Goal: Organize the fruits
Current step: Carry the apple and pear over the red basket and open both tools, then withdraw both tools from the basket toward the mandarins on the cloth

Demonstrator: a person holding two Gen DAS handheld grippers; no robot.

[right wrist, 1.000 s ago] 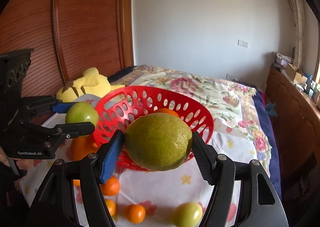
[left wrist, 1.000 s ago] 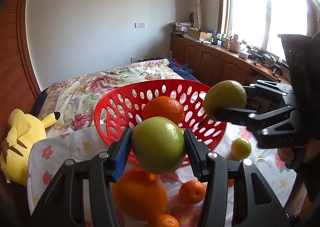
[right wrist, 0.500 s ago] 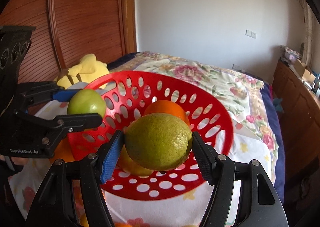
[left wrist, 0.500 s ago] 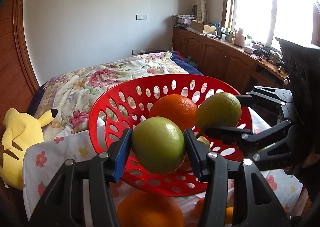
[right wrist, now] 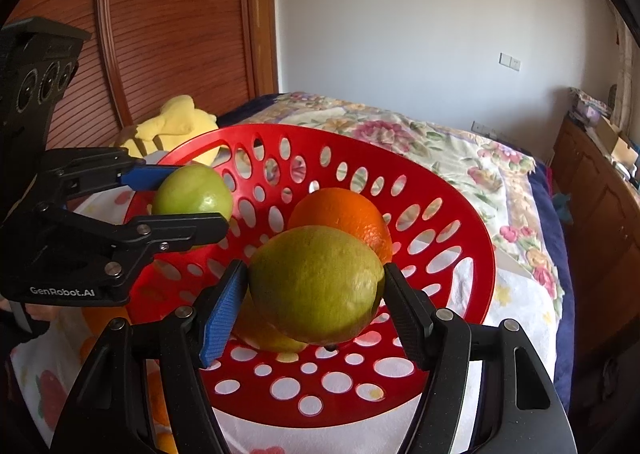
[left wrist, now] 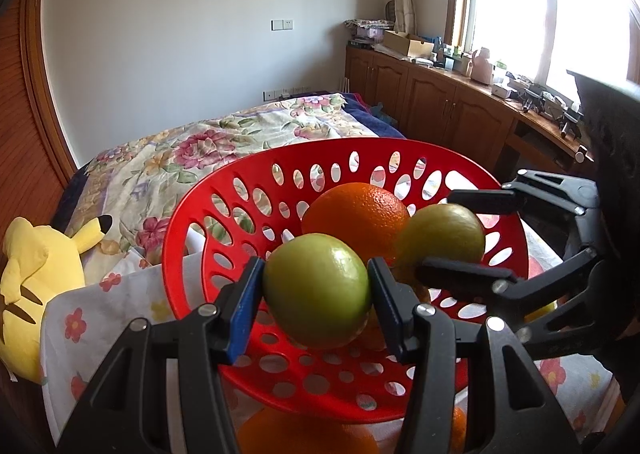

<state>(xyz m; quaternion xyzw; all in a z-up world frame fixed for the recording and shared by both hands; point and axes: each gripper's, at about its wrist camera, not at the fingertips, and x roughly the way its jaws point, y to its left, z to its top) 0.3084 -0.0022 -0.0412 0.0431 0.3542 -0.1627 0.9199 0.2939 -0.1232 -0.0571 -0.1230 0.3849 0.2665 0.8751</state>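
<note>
A red perforated basket (left wrist: 188, 238) (right wrist: 476, 254) stands on a flowered cloth with a large orange (left wrist: 356, 213) (right wrist: 340, 215) inside. My left gripper (left wrist: 316, 292) is shut on a round green fruit (left wrist: 316, 290) (right wrist: 192, 189), held over the basket's near left side. My right gripper (right wrist: 316, 286) is shut on a bigger yellow-green citrus (right wrist: 316, 284) (left wrist: 440, 234), held above the basket's middle, close to the orange. A yellowish fruit (right wrist: 272, 338) lies in the basket, mostly hidden under the citrus.
Loose oranges (left wrist: 304, 430) lie on the cloth (left wrist: 80, 318) in front of the basket. A yellow plush toy (left wrist: 36, 278) sits left, a floral bed (left wrist: 224, 149) behind. Wooden cabinets (left wrist: 440, 109) run along the right wall.
Both grippers have moved forward and down with their fruits, from in front of the basket's rim to over its inside. The grips have not changed.
</note>
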